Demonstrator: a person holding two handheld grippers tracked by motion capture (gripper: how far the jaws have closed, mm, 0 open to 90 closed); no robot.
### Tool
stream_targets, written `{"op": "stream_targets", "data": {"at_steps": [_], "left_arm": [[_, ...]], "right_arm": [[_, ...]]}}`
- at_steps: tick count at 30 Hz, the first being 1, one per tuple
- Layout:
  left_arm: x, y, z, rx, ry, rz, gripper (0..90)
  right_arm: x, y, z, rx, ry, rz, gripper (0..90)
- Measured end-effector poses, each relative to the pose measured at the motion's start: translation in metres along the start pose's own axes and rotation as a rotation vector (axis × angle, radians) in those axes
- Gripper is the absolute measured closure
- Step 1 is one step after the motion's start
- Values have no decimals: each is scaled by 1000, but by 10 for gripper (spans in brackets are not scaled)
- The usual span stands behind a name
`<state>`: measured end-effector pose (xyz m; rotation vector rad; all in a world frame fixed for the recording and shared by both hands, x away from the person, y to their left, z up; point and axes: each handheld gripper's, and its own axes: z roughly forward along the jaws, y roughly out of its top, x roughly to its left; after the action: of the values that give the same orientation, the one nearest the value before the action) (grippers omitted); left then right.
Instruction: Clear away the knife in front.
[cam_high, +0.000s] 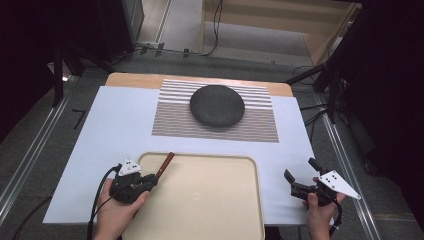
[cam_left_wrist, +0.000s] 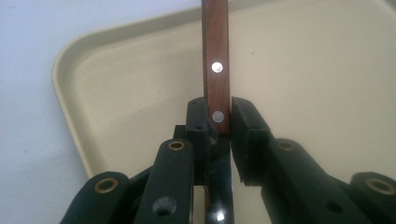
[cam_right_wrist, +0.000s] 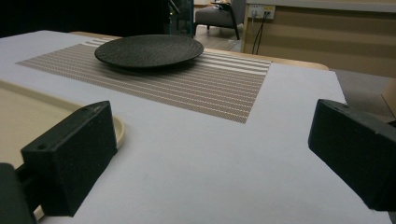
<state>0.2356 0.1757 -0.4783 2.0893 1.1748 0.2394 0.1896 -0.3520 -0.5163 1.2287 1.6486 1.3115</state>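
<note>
Between my left tongs (cam_left_wrist: 218, 122) sits a wooden-handled knife (cam_left_wrist: 216, 60), clamped on the handle near its lower rivet, with the rest of the handle sticking out beyond the tips over the near left corner of the beige tray (cam_left_wrist: 140, 56). From above, the left tongs (cam_high: 150, 181) hover at that tray's left edge (cam_high: 145, 159), the handle (cam_high: 165, 164) pointing up and away. My right tongs (cam_right_wrist: 205, 154) stand wide with nothing between them, low over the white bench (cam_right_wrist: 196, 154) to the right of the tray (they have no job yet, I judge). Farther out, the dark plate (cam_high: 217, 105) rests on the striped placemat (cam_high: 172, 120). To do this step well, I'd keep the clamp firm and the handle steady, and move slowly so the knife can't pivot around that single pinch point.
</note>
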Motion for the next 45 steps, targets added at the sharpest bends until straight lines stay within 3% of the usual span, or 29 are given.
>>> {"op": "stream_targets", "data": {"at_steps": [5, 9, 17, 22, 25, 29, 30, 31, 32, 37, 41, 45], "left_arm": [[4, -2, 2, 13, 1, -23, 778], [4, -4, 4, 44, -2, -24, 777], [5, -6, 5, 55, 11, -29, 775], [6, -4, 2, 22, 24, -39, 723], [8, 1, 0, -10, 4, -36, 725], [5, 6, 2, -21, -19, -4, 830], [2, 10, 7, -17, -45, 26, 867], [2, 10, 7, -17, -45, 26, 879], [-1, 12, 12, -3, -52, 60, 900], [-7, 13, 25, 47, -37, 123, 900], [-4, 12, 29, 81, -20, 140, 900], [3, 12, 26, 80, -16, 126, 900]], "right_arm": [[0, 0, 0, 0, -2, -3, 1], [0, 0, 0, 1, -1, -1, 1], [0, 0, 0, 0, -3, -4, 1], [0, 0, 0, 0, -1, 1, 1], [0, 0, 0, 0, -1, 0, 1], [0, 0, 0, 2, -4, -5, 1], [0, 0, 0, 1, -4, -5, 1], [0, 0, 0, 1, -4, -5, 1], [0, 0, 0, 1, -4, -5, 1], [0, 0, 0, 1, -4, -5, 1], [0, 0, 0, 2, -4, -5, 1], [0, 0, 0, 1, -4, -5, 1]]}}
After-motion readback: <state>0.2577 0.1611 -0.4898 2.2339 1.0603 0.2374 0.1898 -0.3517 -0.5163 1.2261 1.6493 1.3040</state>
